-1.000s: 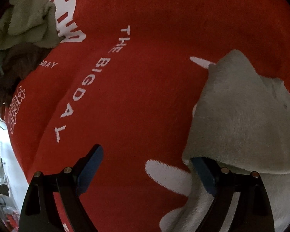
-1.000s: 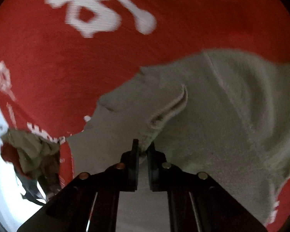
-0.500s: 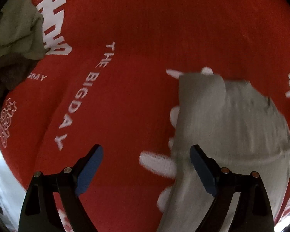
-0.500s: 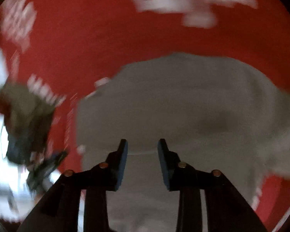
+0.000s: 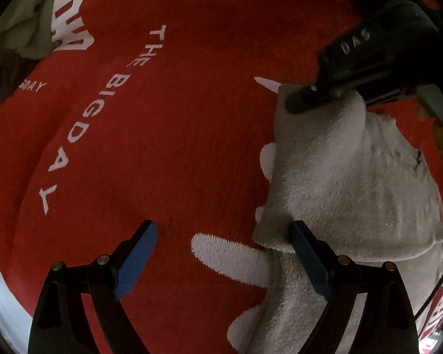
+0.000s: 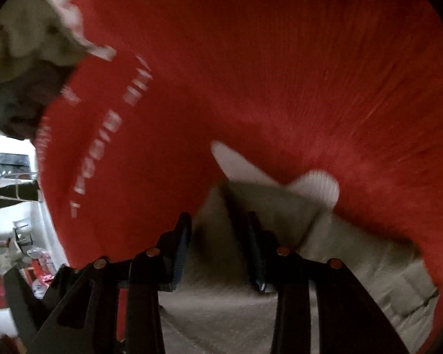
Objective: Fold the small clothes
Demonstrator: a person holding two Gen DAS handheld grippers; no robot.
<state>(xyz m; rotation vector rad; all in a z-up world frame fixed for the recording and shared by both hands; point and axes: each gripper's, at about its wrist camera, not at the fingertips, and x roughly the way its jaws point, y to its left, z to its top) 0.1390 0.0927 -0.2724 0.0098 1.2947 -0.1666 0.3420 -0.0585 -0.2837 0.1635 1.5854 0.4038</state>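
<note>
Grey terry cloth (image 5: 348, 183) runs lengthwise away from my wide-open, empty left gripper (image 5: 224, 261), off its right finger; right gripper (image 6: 218, 250), part-open, straddles the far corner.

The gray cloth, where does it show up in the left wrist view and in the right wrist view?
Left wrist: gray cloth at right, its far corner under the right gripper.
Right wrist: gray cloth at lower right, corner between the open fingers.
Shared landmark: white lettering on the red blanket.
</note>
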